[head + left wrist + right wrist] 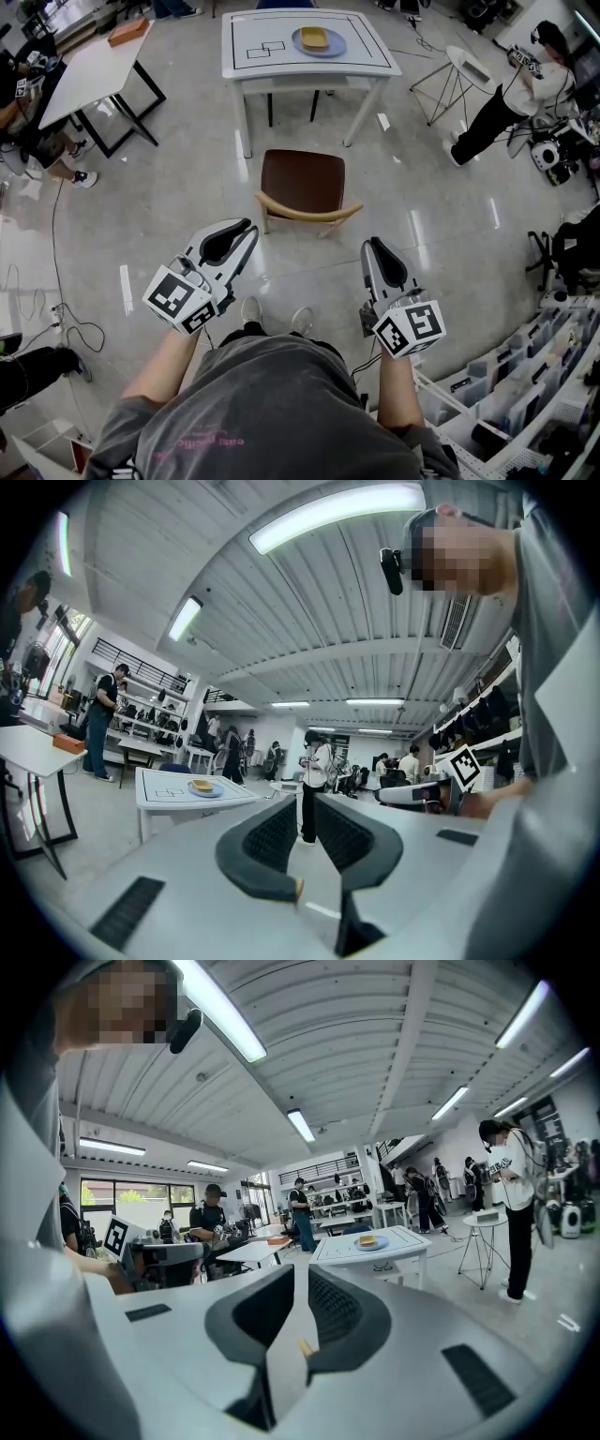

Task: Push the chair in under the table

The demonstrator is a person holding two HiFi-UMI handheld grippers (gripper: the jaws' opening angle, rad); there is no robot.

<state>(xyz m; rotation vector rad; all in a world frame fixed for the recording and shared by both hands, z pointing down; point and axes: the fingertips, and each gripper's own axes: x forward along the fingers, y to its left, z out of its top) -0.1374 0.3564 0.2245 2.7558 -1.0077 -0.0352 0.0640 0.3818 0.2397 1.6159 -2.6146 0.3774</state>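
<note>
While the person stands behind it, the chair (pixel 302 183) is on the grey floor in front of the white table (pixel 375 58), with its brown seat fully outside the table's edge. Its curved wooden back is turned toward the person, and the seat faces the table. On the table lies a blue plate (pixel 319 42) with a small yellow piece of food on it.

The left gripper (pixel 246 230) is held out level, just to the left of the chair's back and a little nearer to the person. It does not touch the chair. In the left gripper view, its jaws stand slightly apart with a narrow gap, and nothing is between them.

The right gripper (pixel 372 246) is held to the right of the chair's back, also apart from it. In the right gripper view, its jaws are almost together with only a thin slit between them, and they hold nothing.

Further left stands another white table with a brown box (pixel 128 31) on it. At the right, a person stands beside a small round table (pixel 466 64).
</note>
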